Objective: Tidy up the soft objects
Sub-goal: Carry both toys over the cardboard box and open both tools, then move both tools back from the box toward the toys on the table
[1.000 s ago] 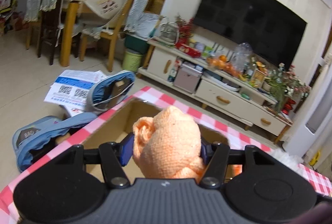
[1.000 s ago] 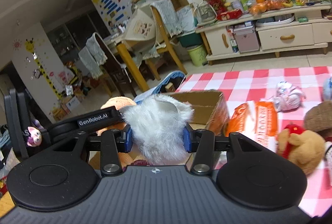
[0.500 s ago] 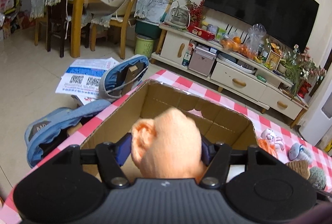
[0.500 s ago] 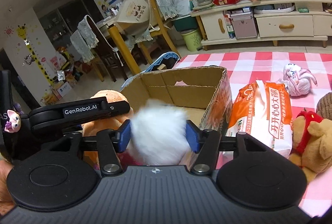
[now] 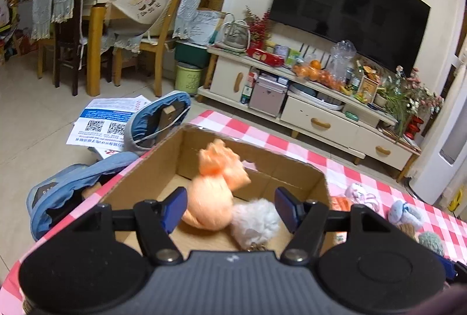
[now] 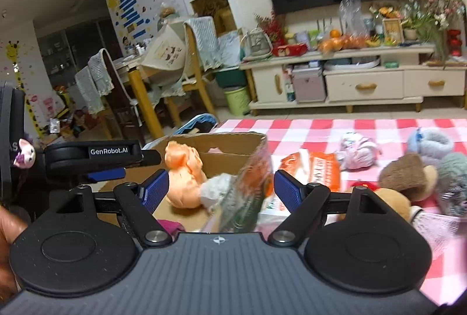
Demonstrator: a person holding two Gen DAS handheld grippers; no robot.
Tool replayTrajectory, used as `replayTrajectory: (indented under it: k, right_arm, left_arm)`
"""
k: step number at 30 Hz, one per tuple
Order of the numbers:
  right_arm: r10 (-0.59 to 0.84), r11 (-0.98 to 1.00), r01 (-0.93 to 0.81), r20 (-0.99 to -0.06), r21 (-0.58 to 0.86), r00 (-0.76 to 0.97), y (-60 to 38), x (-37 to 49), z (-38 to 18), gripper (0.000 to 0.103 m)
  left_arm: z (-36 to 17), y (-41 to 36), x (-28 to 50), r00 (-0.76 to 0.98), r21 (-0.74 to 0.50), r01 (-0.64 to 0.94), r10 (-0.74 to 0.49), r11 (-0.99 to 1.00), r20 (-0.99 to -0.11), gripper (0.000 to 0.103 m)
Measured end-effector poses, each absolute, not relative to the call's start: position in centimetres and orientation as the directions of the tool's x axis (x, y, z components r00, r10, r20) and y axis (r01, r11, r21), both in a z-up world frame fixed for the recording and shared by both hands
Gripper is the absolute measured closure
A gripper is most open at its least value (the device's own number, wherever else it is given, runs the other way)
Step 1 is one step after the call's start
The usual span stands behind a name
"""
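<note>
Since both toys sit in the cardboard box (image 5: 163, 169), the left gripper (image 5: 230, 208) and right gripper (image 6: 221, 188) gape wide, holding nothing. The orange toy (image 5: 211, 198) touches the white fluffy toy (image 5: 255, 220). Lift both grippers straight up so nothing snags.

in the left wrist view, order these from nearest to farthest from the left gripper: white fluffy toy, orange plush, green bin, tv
1. white fluffy toy, in the cardboard box, between the open fingers of the left gripper
2. orange plush, beside it, slightly left; nearly tied
3. green bin, on the floor, far left
4. tv, on the back wall
</note>
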State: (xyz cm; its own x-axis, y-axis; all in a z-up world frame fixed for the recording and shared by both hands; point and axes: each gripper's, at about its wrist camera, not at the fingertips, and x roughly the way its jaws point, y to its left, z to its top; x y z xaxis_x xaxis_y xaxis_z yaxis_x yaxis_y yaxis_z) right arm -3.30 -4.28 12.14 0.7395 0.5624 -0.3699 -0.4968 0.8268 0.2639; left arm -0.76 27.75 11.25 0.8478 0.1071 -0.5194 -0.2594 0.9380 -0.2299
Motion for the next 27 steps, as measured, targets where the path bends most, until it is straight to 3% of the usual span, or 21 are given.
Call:
replayTrajectory:
  k: [27]
  right_arm:
    - [0.420,0.906,-0.364,-0.340,0.216,0.842,-8.3,-7.0,10.9,0.003]
  left_arm:
    - [11.6,19.8,-1.4,0.869,-0.163,-0.091,-0.001,0.982,-0.494,0.020]
